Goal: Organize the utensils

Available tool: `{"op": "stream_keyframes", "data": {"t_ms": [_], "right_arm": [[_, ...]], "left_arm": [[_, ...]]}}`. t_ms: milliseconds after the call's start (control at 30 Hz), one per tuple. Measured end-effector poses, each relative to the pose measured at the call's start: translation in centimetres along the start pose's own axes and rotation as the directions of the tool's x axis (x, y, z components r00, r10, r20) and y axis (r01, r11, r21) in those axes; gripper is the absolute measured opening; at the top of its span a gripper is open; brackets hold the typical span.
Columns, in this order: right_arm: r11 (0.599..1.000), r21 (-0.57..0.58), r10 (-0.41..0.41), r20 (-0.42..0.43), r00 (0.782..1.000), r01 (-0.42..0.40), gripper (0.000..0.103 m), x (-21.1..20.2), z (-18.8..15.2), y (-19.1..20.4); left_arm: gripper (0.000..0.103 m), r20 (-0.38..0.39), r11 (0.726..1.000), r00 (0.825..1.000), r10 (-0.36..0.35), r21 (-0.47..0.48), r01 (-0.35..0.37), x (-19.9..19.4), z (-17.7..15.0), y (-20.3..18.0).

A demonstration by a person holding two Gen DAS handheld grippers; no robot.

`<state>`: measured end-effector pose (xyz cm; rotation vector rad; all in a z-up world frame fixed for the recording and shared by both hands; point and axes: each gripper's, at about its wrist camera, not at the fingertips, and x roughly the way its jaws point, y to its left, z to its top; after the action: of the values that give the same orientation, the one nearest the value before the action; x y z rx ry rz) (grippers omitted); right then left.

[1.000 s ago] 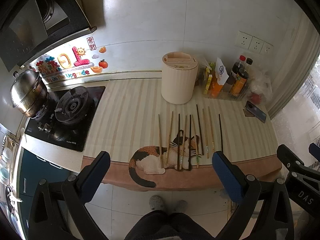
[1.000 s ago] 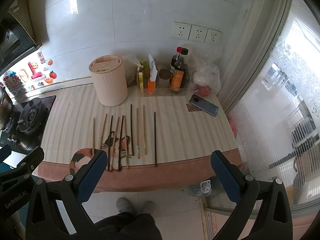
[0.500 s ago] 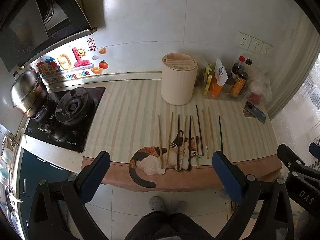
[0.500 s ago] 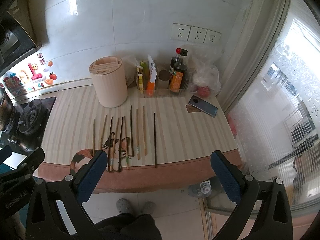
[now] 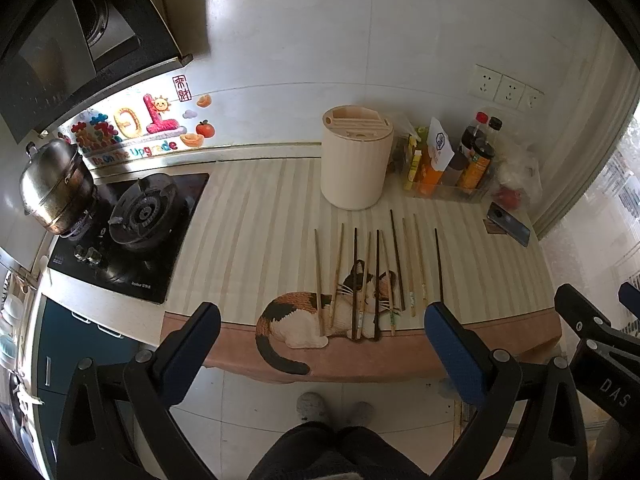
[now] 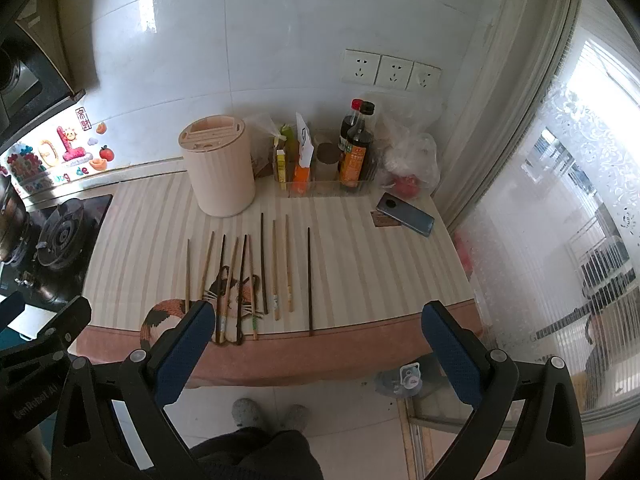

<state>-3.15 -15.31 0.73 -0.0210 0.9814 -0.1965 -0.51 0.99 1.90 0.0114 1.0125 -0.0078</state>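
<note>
Hovering short of the table, left gripper and right gripper jaws wide apart, empty. Chopsticks in a close row before the holder. Risks: pinching two together, rolling neighbours off the near edge, missing the holder's narrow slots.

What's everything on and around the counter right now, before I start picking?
chopsticks: ten, tan and dark, in a loose row on the mat's front
holder: one, cream cylinder, slotted top, behind the chopsticks
striped mat: one, beige with cat print, covering the counter
condiment tray: one, clear, bottles and packets, against the wall
phone: one, dark blue, right rear of the mat
plastic bag: one, clear, right rear corner
gas stove: one, black, left of the mat
steel pot: one, on the far-left burner
left gripper: open, empty, above the floor
right gripper: open, empty
</note>
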Motion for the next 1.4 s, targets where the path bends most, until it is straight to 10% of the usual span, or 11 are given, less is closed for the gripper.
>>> {"op": "stream_keyframes", "data": {"t_ms": [767, 967, 1200, 1400], "right_arm": [[0.997, 0.044, 0.062, 0.076, 0.995, -0.065, 0.103, 3.8, 2.3, -2.9], [0.996, 0.048, 0.08, 0.02, 0.997, -0.081, 0.102, 10.9, 3.0, -3.2], [0.994, 0.041, 0.107, -0.13, 0.986, -0.103, 0.072, 20.7, 3.5, -1.8], [0.989, 0.07, 0.143, -0.264, 0.954, -0.129, 0.064, 28.9, 3.1, 0.4]], "left_arm": [[0.103, 0.148, 0.992, 0.981, 0.126, -0.031, -0.123, 5.1, 2.2, -1.1], [0.103, 0.053, 0.984, 0.983, 0.178, -0.029, -0.177, 12.4, 3.1, -0.6], [0.102, -0.179, 0.986, 0.972, 0.15, -0.043, -0.16, 23.2, 3.4, 1.9], [0.074, -0.377, 0.991, 0.924, 0.056, -0.089, -0.096, 32.2, 2.6, 3.7]]}}
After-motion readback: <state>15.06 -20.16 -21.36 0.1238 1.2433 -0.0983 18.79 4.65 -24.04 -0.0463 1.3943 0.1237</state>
